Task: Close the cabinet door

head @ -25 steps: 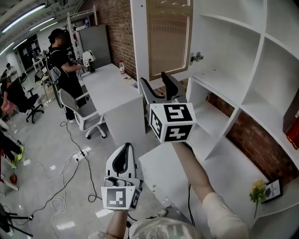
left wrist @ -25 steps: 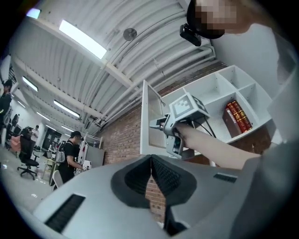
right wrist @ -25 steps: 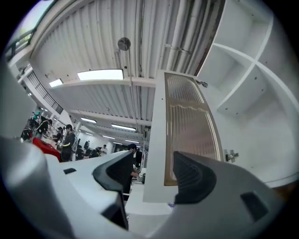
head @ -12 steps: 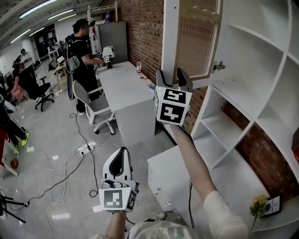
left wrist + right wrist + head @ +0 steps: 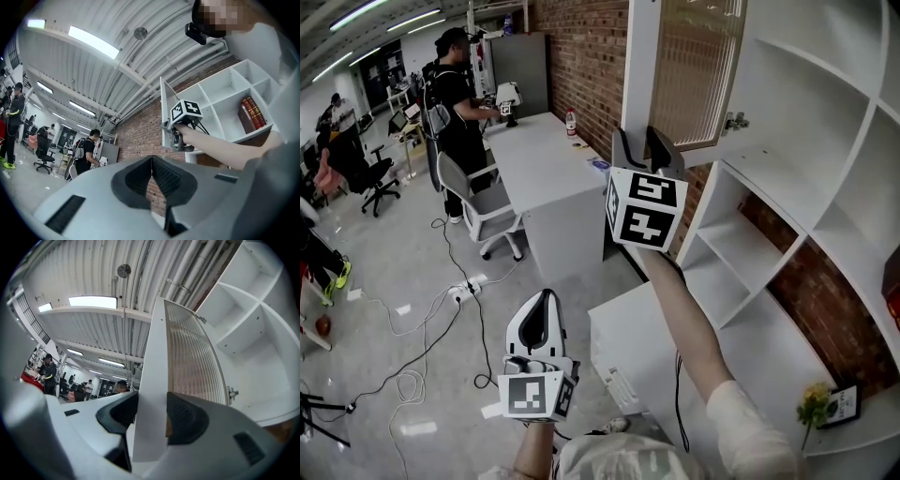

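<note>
The cabinet door (image 5: pixel 694 66), white-framed with a ribbed glass panel, stands swung out from the white shelf unit (image 5: pixel 787 187). My right gripper (image 5: pixel 642 142) is raised to the door's free lower edge. In the right gripper view the white door frame (image 5: pixel 154 380) runs between the jaws of the right gripper (image 5: pixel 151 416), which are closing with both pads against it. My left gripper (image 5: pixel 542 307) hangs low over the floor, shut and holding nothing; in the left gripper view the left gripper (image 5: pixel 151 163) shows its pads meeting.
A white desk (image 5: pixel 544 169) and an office chair (image 5: pixel 483 211) stand left of the door, with a person (image 5: pixel 455 98) behind them. A low white cabinet (image 5: pixel 628 347) sits under my right arm. Cables (image 5: pixel 412 375) lie on the floor. A door hinge (image 5: pixel 733 122) shows on the shelf unit.
My right gripper rose to the door's lower edge, and its jaws came in around the white frame. The left gripper has barely shifted.
</note>
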Demonstrator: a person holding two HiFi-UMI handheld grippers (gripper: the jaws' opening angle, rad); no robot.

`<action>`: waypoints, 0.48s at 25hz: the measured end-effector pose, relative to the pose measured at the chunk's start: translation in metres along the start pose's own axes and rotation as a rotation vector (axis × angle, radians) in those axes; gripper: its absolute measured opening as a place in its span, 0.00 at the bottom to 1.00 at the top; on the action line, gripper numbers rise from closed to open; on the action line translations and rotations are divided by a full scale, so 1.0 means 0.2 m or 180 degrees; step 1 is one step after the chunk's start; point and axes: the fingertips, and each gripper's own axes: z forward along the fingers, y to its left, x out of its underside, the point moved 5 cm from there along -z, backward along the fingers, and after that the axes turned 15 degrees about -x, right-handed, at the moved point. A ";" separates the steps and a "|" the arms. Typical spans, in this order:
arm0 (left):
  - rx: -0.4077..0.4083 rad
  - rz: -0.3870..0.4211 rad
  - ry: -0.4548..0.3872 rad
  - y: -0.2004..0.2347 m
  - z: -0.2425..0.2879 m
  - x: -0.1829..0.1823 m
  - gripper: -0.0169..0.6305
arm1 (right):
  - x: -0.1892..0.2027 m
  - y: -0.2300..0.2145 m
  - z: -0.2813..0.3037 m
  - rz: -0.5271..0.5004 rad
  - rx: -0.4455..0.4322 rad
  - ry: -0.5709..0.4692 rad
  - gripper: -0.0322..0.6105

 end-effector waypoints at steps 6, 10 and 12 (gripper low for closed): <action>0.0066 -0.0042 -0.0002 -0.04 -0.02 0.00 0.05 | -0.03 -0.01 -0.14 0.0049 -0.0093 -0.0025 0.33; 0.0215 -0.0125 -0.0030 -0.10 -0.03 -0.02 0.05 | -0.07 0.00 -0.27 0.0006 -0.0176 -0.0050 0.29; 0.0331 -0.0146 -0.0031 -0.15 -0.03 -0.02 0.05 | -0.09 -0.02 -0.33 0.0021 -0.0224 -0.0031 0.27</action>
